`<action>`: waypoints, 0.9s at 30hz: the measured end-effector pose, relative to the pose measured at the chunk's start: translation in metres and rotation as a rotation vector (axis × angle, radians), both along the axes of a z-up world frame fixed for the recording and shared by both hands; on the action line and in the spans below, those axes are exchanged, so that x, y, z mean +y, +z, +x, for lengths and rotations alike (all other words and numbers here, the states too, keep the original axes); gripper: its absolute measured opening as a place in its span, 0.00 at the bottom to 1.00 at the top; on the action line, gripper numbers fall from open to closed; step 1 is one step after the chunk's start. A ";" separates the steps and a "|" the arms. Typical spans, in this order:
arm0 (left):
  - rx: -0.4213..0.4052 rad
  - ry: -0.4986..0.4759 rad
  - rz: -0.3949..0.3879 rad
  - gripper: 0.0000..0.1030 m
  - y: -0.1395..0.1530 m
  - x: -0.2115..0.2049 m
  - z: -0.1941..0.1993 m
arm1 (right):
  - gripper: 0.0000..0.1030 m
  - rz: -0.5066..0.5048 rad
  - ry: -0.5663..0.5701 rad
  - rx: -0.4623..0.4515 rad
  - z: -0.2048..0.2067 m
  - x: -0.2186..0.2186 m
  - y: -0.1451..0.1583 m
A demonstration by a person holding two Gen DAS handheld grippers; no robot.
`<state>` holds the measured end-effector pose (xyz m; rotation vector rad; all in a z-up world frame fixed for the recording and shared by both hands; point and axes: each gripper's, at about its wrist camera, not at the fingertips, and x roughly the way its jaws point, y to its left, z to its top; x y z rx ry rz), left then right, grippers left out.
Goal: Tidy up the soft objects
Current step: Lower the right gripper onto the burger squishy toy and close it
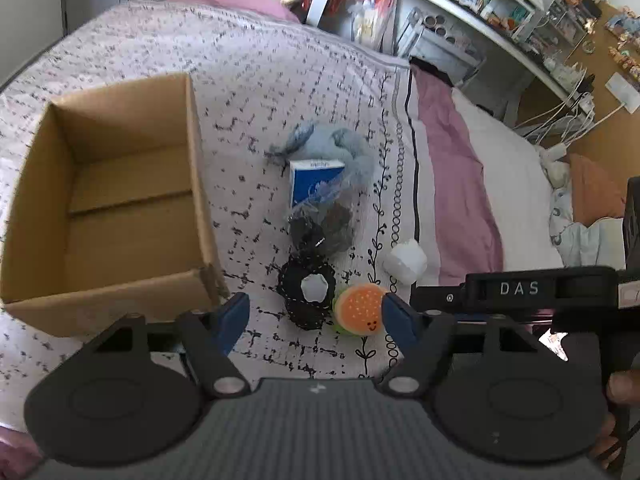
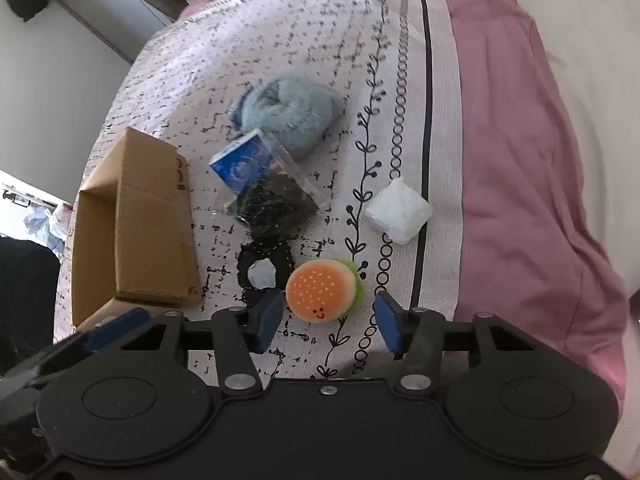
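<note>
Soft objects lie in a row on the patterned bedspread: a fluffy grey-blue plush (image 1: 340, 146) (image 2: 292, 110), a blue-and-white packet (image 1: 314, 182) (image 2: 242, 164), a clear bag of dark stuff (image 1: 324, 226) (image 2: 272, 202), a black scrunchie (image 1: 308, 290) (image 2: 264, 270), a burger plush (image 1: 360, 308) (image 2: 322, 290) and a white wad (image 1: 406, 262) (image 2: 398, 210). My left gripper (image 1: 316, 316) is open above the scrunchie and burger. My right gripper (image 2: 328, 320) is open, with the burger just ahead between its fingers. An open empty cardboard box (image 1: 192, 184) (image 2: 152, 216) stands at left.
The right gripper's body (image 1: 532, 292) shows at the right of the left wrist view. A pink duvet (image 2: 520, 160) and white bedding (image 1: 500, 184) lie right of the bedspread. Cluttered shelves (image 1: 460, 8) and cables stand beyond the bed.
</note>
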<state>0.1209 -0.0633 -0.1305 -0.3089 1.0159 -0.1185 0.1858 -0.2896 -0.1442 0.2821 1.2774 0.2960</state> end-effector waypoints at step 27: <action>0.179 -0.021 0.024 0.37 -0.083 -0.017 0.050 | 0.39 0.039 0.035 0.233 0.044 0.011 -0.066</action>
